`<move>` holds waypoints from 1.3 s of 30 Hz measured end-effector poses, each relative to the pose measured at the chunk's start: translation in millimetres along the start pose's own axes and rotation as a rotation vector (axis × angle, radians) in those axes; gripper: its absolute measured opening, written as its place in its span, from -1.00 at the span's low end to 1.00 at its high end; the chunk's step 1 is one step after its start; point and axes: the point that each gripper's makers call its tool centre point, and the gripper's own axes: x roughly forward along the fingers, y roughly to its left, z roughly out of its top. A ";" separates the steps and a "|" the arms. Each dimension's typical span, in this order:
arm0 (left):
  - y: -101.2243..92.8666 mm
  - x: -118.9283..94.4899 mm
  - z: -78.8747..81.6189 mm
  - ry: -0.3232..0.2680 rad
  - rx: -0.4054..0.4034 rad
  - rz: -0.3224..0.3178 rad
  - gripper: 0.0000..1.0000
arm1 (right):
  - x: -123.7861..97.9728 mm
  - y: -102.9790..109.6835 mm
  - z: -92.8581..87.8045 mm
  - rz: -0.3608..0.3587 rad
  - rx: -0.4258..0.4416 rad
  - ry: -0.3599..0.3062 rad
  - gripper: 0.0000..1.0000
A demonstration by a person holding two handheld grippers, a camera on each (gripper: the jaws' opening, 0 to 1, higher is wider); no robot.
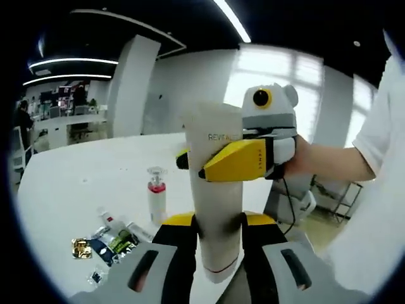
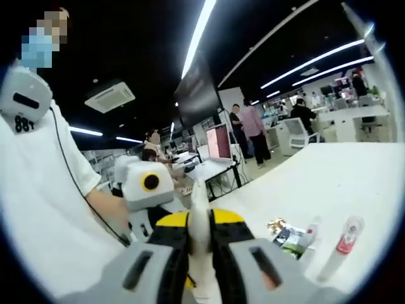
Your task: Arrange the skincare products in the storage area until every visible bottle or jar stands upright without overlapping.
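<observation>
Scanning from the left of the left gripper view, I see a heap of small packets [image 1: 111, 240] lying flat on the white surface [image 1: 76, 177], then a small red-collared bottle [image 1: 156, 199] standing upright. Both my grippers clench one white tube [image 1: 215, 209] in the air: left gripper [image 1: 218, 237] low, right gripper [image 1: 237, 158] near its top. I judge little is done; tube and packets need placing.
</observation>
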 end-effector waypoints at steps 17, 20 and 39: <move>-20.8 -2.6 9.3 0.089 0.127 -0.184 -0.59 | -4.6 23.5 16.9 0.139 -0.070 0.005 -0.78; -20.3 -1.9 11.2 0.106 0.159 -0.193 -0.60 | -4.6 23.9 19.0 0.145 -0.089 0.011 -0.78; -8.0 3.2 14.4 0.158 0.228 -0.202 -0.63 | -2.0 17.3 22.0 0.141 -0.197 0.035 -0.77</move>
